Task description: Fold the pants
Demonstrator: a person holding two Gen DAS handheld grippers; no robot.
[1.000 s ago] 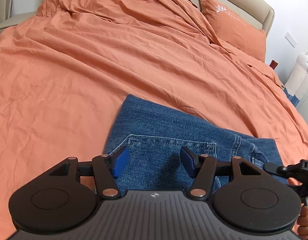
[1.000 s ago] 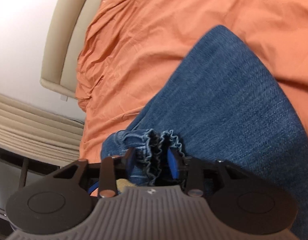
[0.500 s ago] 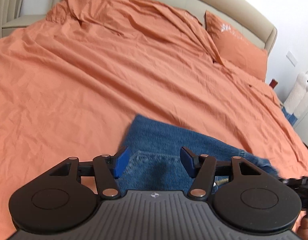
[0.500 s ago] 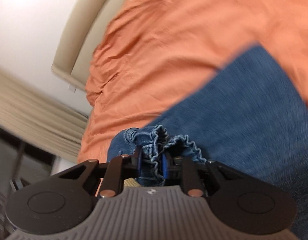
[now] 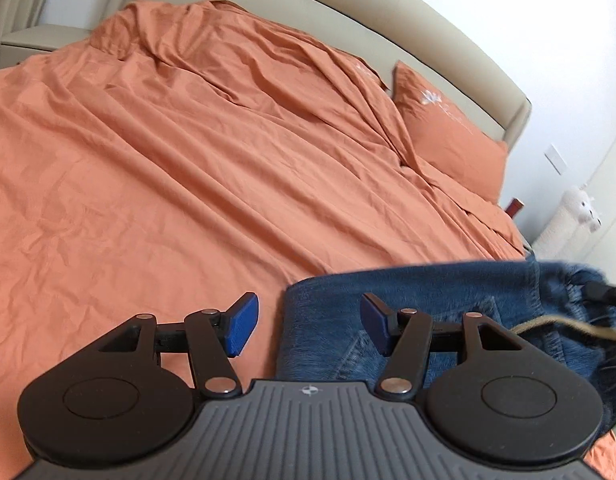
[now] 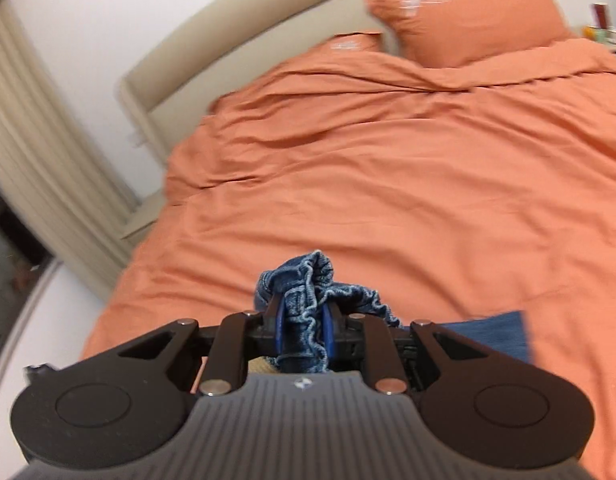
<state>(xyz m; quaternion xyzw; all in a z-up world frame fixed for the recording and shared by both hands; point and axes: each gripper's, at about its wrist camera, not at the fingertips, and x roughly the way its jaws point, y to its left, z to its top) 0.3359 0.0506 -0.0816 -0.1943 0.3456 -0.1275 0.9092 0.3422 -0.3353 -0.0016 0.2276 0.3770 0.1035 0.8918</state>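
Observation:
The blue denim pants point(image 5: 448, 304) hang lifted over the near right part of the orange bed point(image 5: 187, 160). My left gripper point(image 5: 308, 326) is open and empty; its right finger is over the denim, its left over the sheet. My right gripper point(image 6: 305, 324) is shut on a gathered, frilled bunch of the pants point(image 6: 308, 276), with a flat blue part point(image 6: 496, 332) showing beyond it to the right. In the left wrist view the right gripper's tip point(image 5: 604, 292) shows at the far right edge beside a tan cord point(image 5: 564, 326).
Two orange pillows point(image 6: 468, 12) lean on a beige headboard point(image 6: 235, 40). Beige curtains point(image 6: 39, 140) hang on the left. A white plush toy point(image 5: 580, 208) stands past the bed's right side. A nightstand with small items point(image 6: 604, 28) is at the far right.
My right gripper has shut on the bunched denim and raised it off the bed, swinging to face the headboard. The pants have moved right in the left wrist view. My left gripper stays open.

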